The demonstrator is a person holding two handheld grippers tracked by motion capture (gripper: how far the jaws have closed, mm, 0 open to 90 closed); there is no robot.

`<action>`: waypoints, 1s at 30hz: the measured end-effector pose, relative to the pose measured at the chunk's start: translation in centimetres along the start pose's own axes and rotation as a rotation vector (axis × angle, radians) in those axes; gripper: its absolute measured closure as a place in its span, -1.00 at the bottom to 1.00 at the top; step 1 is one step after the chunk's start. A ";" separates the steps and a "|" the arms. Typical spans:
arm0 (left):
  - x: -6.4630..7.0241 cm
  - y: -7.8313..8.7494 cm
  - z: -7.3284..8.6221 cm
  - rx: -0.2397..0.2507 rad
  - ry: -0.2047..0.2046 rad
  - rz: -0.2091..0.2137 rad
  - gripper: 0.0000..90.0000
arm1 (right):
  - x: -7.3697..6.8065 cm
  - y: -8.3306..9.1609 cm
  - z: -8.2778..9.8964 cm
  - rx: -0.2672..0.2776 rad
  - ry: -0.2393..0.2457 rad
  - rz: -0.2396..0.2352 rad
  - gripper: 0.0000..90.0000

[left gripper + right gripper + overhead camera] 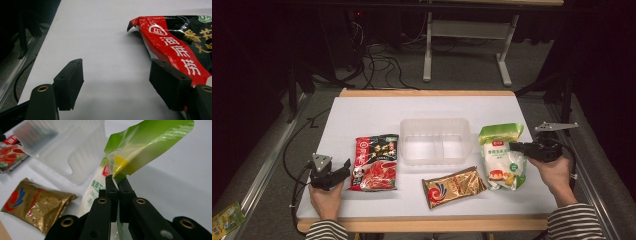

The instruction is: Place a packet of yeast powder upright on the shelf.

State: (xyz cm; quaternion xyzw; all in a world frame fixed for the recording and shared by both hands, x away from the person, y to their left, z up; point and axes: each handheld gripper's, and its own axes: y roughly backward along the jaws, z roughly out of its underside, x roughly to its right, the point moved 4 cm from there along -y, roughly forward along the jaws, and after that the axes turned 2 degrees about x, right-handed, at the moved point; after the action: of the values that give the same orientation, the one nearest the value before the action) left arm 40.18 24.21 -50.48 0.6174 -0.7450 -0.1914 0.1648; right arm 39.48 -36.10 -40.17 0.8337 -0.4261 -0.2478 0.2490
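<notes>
Pinching the green top seal of the white-and-green pouch [140, 147] with the right gripper [117, 181], jaws pressed together on the film; seen from above, right gripper [518, 147] gripping at the pouch's right edge, pouch [502, 156] lying at the right of the table, just right of the clear tray [435, 141]. Judging the work as loading packets into the tray: one pick only beginning, pouch top lifting off the surface, body apparently still resting on the table. Nothing sitting inside the tray yet, both compartments looking bare. Remaining: carrying the pouch over and setting it in, then dealing with the gold sachet [453, 186] lying in front of the tray and the red-and-black packet [375, 162] lying to the tray's left, untouched. Left gripper [343, 169] resting near the table's left front corner, jaws spread wide, nothing between them; in the left gripper view the red-and-black packet [180, 42] lying just beyond the jaw on that view's right, contact not determinable. Surface: white tabletop [362, 112] with a pale wooden edge, matte, uncluttered apart from the four items. Surroundings: dim room, grey floor, black cables [379, 62] trailing behind the table, legs of a light-coloured stand [428, 47] beyond, a small yellow-green packet [226, 217] lying on the floor at lower left. Striped sleeves [574, 222] entering from the bottom edge.
</notes>
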 end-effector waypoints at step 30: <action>-0.1 -0.1 0.0 -0.002 0.009 0.006 -0.37 | -3.8 3.9 -2.5 0.110 0.089 -0.031 1.00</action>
State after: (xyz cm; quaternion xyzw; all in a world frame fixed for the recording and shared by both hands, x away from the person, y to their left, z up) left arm 40.24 24.27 -50.51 0.6158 -0.7459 -0.1890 0.1692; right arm 36.82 -34.41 -35.05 0.8629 -0.4146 -0.1903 0.2175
